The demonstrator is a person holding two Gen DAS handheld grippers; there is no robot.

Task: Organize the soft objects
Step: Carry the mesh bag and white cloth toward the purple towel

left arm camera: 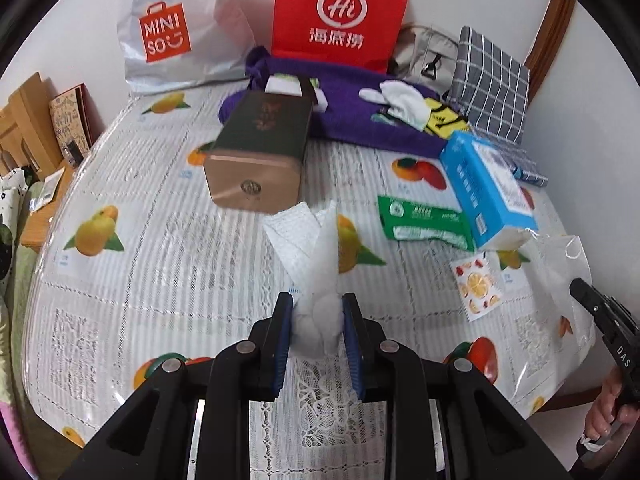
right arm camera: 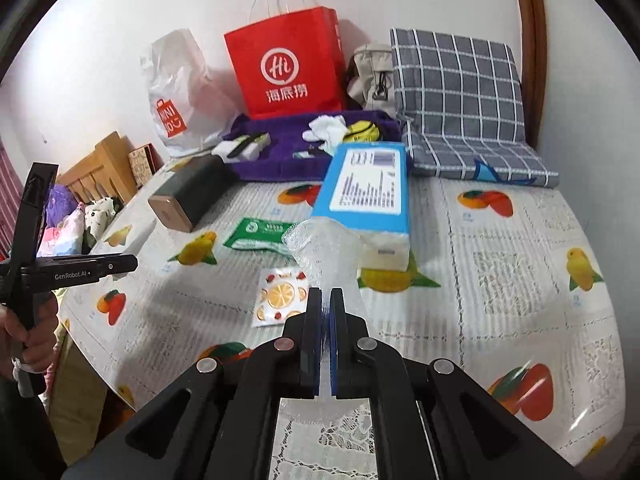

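Fruit-print tablecloth [left arm camera: 160, 208] below: left gripper [left arm camera: 317, 312] clamps white tissue [left arm camera: 316, 248] (crumpled); right gripper [right arm camera: 325, 304] pinches clear plastic bag [right arm camera: 324, 248].

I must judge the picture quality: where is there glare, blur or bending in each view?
Left wrist view: strong fisheye bending with dark corners; glare streaks on the table cover; the white cloth in the left tool is sharp. Right wrist view: same bending; the clear plastic bag in the right tool looks hazy.
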